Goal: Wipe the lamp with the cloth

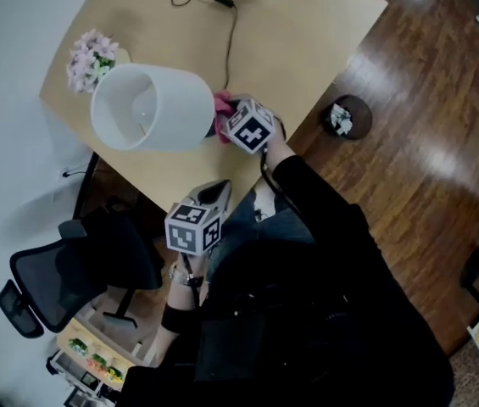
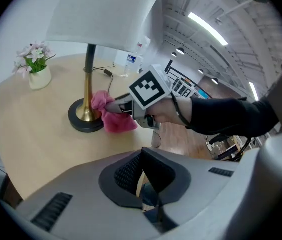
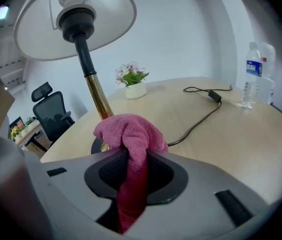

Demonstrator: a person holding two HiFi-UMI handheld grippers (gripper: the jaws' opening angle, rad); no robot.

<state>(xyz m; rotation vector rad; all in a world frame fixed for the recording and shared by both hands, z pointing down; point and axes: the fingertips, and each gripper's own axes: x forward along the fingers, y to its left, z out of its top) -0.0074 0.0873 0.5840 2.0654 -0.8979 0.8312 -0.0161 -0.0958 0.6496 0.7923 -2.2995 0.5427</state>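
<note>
The lamp has a white shade (image 1: 150, 107), a gold pole (image 3: 95, 91) and a dark round base (image 2: 83, 121), and stands on the beige table (image 1: 307, 41). My right gripper (image 3: 133, 156) is shut on a pink cloth (image 3: 131, 134). The bunched cloth (image 2: 113, 116) rests against the foot of the pole and the base. In the head view the shade hides the pole, and the cloth (image 1: 225, 104) peeks out beside the right gripper (image 1: 250, 127). My left gripper (image 2: 141, 154) is shut and holds nothing. It hangs over the table's near edge (image 1: 214, 195), apart from the lamp.
A small pot of pink flowers (image 1: 92, 58) stands left of the lamp. A black cable (image 1: 222, 2) runs across the far side of the table to a water bottle (image 3: 252, 76). A black office chair (image 1: 78, 270) stands beside the table over the wooden floor.
</note>
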